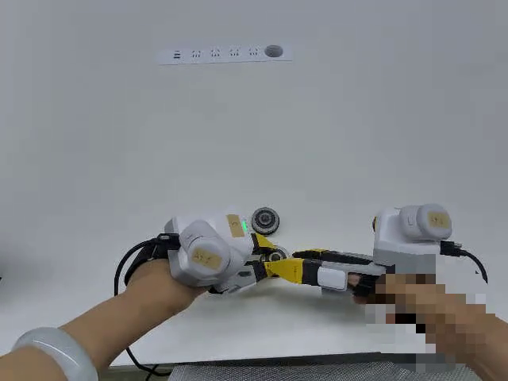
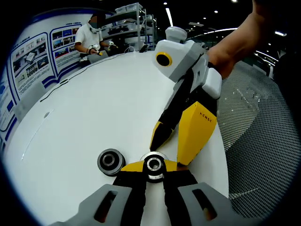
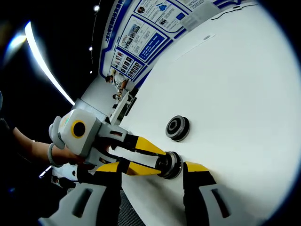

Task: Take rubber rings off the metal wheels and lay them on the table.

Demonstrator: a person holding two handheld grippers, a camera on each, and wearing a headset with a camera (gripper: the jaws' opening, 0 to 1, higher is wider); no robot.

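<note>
One wheel (image 2: 154, 165), ring seemingly on, is clamped in the left gripper (image 3: 159, 163) near the table's (image 1: 333, 143) front edge. The right gripper (image 2: 167, 154) straddles it, jaws spread. Second wheel (image 1: 266, 220) lies just beyond, untouched. I judge nothing stripped yet.

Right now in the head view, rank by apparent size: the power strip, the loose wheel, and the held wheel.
1. power strip, widest.
2. loose wheel.
3. held wheel, though jaws hide part of it, so the wheels may really match.
</note>
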